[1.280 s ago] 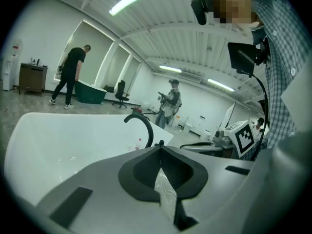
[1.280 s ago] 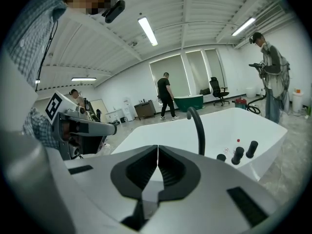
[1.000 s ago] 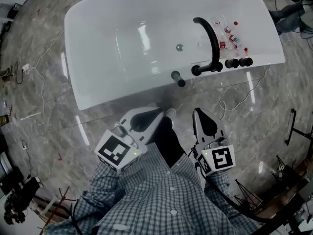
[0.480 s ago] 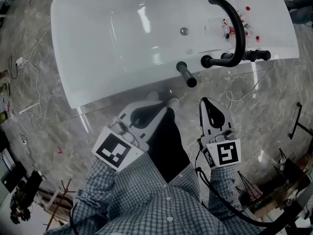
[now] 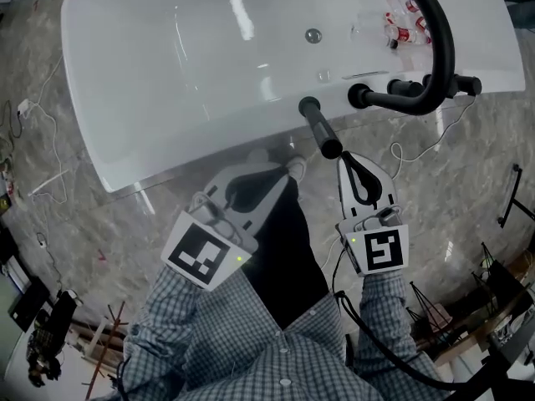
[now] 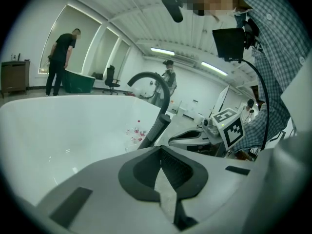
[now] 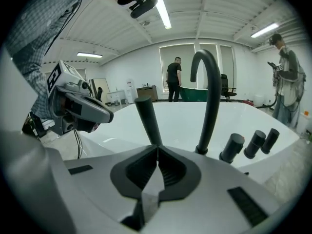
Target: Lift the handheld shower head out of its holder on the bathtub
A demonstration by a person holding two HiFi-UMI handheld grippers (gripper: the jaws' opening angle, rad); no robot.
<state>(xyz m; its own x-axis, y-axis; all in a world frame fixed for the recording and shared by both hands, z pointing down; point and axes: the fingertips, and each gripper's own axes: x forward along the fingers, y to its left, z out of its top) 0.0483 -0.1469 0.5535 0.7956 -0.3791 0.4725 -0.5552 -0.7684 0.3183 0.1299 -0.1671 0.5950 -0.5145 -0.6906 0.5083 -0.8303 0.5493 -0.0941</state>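
Right gripper view puts the handheld shower head (image 7: 146, 117) dead ahead of the right gripper (image 7: 157, 149). The dark, slim handle rises just beyond the jaw tips, seated upright in its holder on the rim of the bathtub (image 7: 180, 118). The jaws are pressed together with nothing between them. The left gripper (image 6: 160, 149) is likewise closed on nothing, with the handle ahead of its tips and slightly to their right.

The main risk, as I judge it, is going in with the jaws shut. The tips would butt the handle and rock it in the holder, so the right jaws need to spread first. The curved faucet spout (image 7: 210, 82) stands just right of the handle, with three knobs (image 7: 232, 147) further right. A wide or skewed approach could clip the spout. The handle looks round and smooth, so a grip too near its top might let it twist or slip. A pull that is not along the holder's line could bind it.

In the head view both grippers sit in front of the person's torso. They point forward and down toward the tub rim, marker cubes facing up. The right one's tips are close beneath the handle, and the left one is beside it, further from the rim.
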